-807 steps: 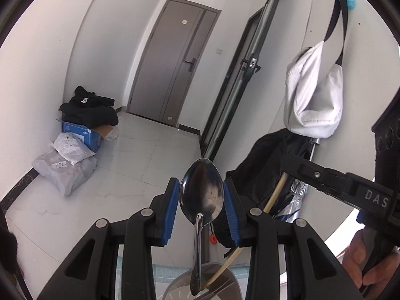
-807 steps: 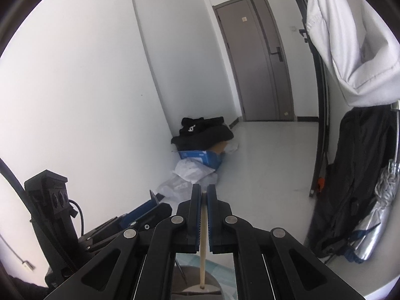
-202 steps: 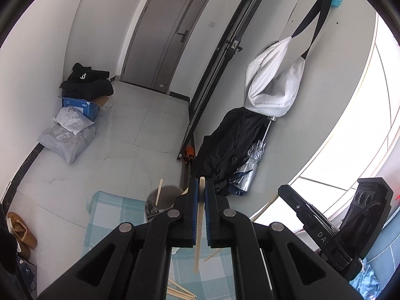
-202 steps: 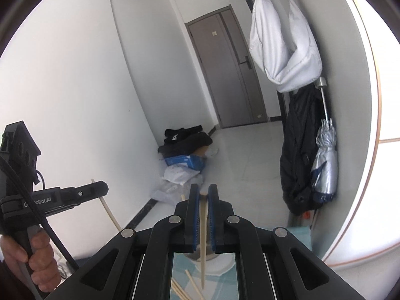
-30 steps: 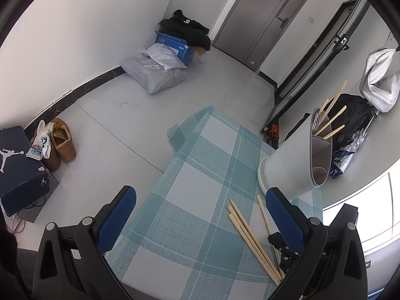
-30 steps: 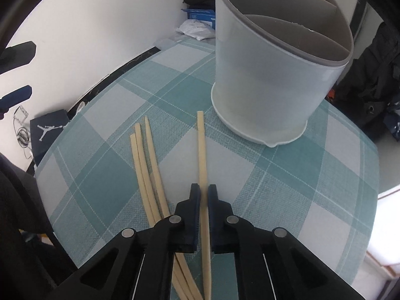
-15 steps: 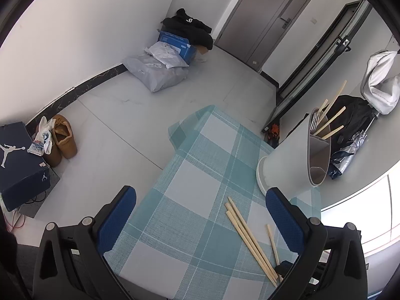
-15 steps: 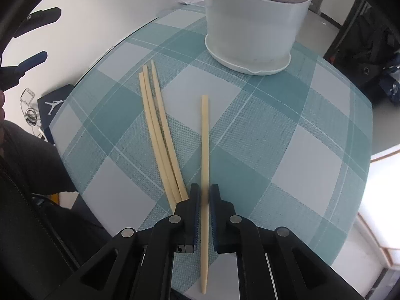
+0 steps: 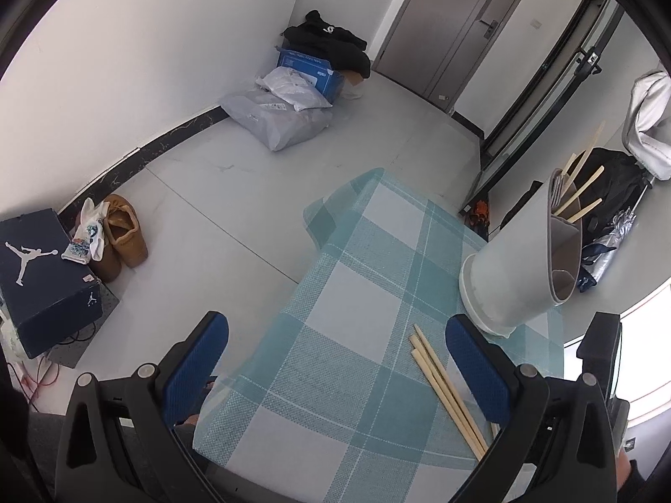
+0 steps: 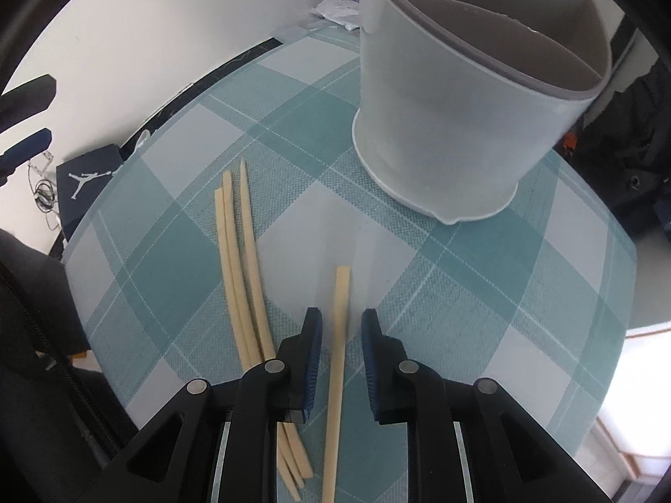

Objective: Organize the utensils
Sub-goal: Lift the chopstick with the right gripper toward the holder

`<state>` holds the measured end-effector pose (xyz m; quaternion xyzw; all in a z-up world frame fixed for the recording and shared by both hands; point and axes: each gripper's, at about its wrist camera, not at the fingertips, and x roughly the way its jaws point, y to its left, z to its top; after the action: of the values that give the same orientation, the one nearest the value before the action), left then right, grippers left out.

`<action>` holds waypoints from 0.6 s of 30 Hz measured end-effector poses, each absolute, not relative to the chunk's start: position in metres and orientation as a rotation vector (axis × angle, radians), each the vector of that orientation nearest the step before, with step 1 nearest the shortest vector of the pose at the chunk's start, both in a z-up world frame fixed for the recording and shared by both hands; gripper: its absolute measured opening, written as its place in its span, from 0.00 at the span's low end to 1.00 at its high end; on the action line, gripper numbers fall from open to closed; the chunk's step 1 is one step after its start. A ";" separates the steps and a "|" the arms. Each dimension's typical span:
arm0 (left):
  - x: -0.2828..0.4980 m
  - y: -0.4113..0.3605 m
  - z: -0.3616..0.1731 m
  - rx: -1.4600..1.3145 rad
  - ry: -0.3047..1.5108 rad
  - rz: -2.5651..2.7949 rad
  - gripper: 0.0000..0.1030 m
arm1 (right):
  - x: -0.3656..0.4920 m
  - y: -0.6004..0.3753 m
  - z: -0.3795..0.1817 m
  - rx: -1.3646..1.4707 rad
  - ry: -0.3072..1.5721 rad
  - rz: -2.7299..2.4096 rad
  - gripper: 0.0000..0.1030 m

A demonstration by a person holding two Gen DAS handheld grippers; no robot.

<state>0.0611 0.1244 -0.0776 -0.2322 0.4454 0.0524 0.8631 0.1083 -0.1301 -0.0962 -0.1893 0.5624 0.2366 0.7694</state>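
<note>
**A:** Where did things stand with the right gripper (image 10: 341, 331)?

**B:** It pointed steeply down at the desk with the teal-and-white checked cloth (image 10: 482, 276). Its jaws had just been opening, and a single pale wooden chopstick (image 10: 338, 360) lay between the blue pads with a gap on both sides, so it was released, not grasped. Three more pale wooden chopsticks (image 10: 241, 276) lay bunched just to its left.

**A:** And the left gripper (image 9: 337, 360)?

**B:** Spread wide, holding nothing, hovering over the cloth's near edge. The white round plastic utensil holder with the grey rim (image 9: 520, 268) stood at the far right of its view, with several chopsticks already leaning out of it.

**A:** What could have gone wrong?

**B:** I'd say the loose chopstick could have rolled on the woven cloth and slipped out from between the pads before a fresh grip. Closing too near the bundle might also have caught one of its sticks, since their lower ends ran under the left finger. And a thin stick pinched off-centre would likely have swung and missed the holder's compartment.
</note>
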 end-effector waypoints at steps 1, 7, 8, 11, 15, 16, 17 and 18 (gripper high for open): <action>0.061 0.126 -0.081 -0.498 0.946 0.113 0.99 | 0.110 -0.127 -0.097 -0.423 1.222 0.520 0.18; 0.065 0.118 -0.090 -0.489 0.991 0.100 0.99 | 0.099 -0.109 -0.097 -0.426 1.203 0.555 0.06; 0.065 0.116 -0.091 -0.476 0.995 0.099 0.99 | 0.099 -0.112 -0.095 -0.396 1.199 0.559 0.06; 0.068 0.105 -0.097 -0.435 1.028 0.091 0.99 | 0.107 -0.124 -0.097 -0.304 1.160 0.544 0.05; 0.074 0.087 -0.105 -0.375 1.071 0.083 0.99 | 0.115 -0.147 -0.080 -0.112 1.119 0.542 0.05; 0.076 0.081 -0.106 -0.343 1.071 0.087 0.99 | 0.117 -0.155 -0.076 -0.057 1.106 0.543 0.05; 0.078 0.077 -0.106 -0.314 1.072 0.094 0.99 | 0.119 -0.162 -0.073 -0.004 1.099 0.544 0.05; 0.081 0.072 -0.107 -0.288 1.075 0.098 0.99 | 0.119 -0.170 -0.070 0.041 1.090 0.541 0.05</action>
<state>0.0810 0.0720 -0.1068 -0.1365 0.5102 0.0465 0.8479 0.1187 -0.1698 -0.0696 0.0191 0.5119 0.2540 0.8204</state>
